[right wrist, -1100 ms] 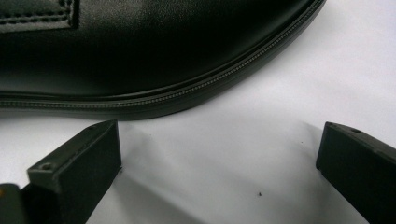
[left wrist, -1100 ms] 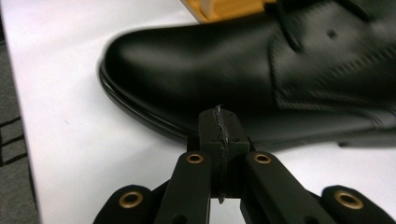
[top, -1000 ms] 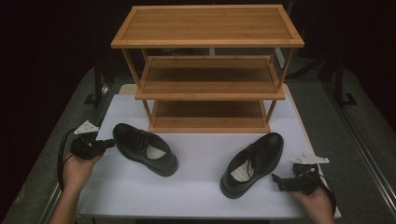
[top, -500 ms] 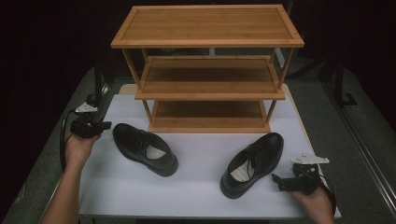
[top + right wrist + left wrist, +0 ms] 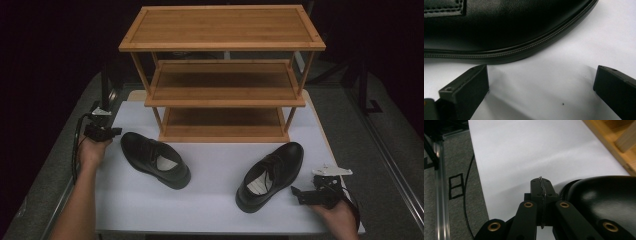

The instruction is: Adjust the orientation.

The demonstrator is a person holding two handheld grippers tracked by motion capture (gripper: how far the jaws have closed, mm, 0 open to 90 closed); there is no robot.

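the work in hand looks like getting two black shoes onto the wooden rack, and it reads as the approach step, before any grasp. the right hand-held gripper (image 5: 300, 192) sits at about 4 o'clock on the worktop (image 5: 210, 200), its jaws spread wide and empty; in the right gripper view the welted edge of the right shoe (image 5: 499, 30) lies just ahead of the open jaws, near but not between them. on the high view that right shoe (image 5: 270, 175) rests flat on its sole at about 5 o'clock, its toe pointing up toward the rack. the left hand-held gripper (image 5: 112, 132) is at about 9 o'clock with its jaws pressed together on nothing, just beside the toe of the left shoe (image 5: 155, 159), whose glossy toe cap (image 5: 604, 197) fills the lower right of the left gripper view.

my guess for the next move: the right gripper pushes forward so one jaw goes inside the collar or over the heel wall, then closes; the left one must open first.

the worktop is covered in plain white sheet, with a few dark specks. the three-tier shoe rack (image 5: 222, 75) stands at 12 o'clock, all shelves bare. grey carpeted floor (image 5: 350, 115) surrounds the worktop, and the room beyond is dark.
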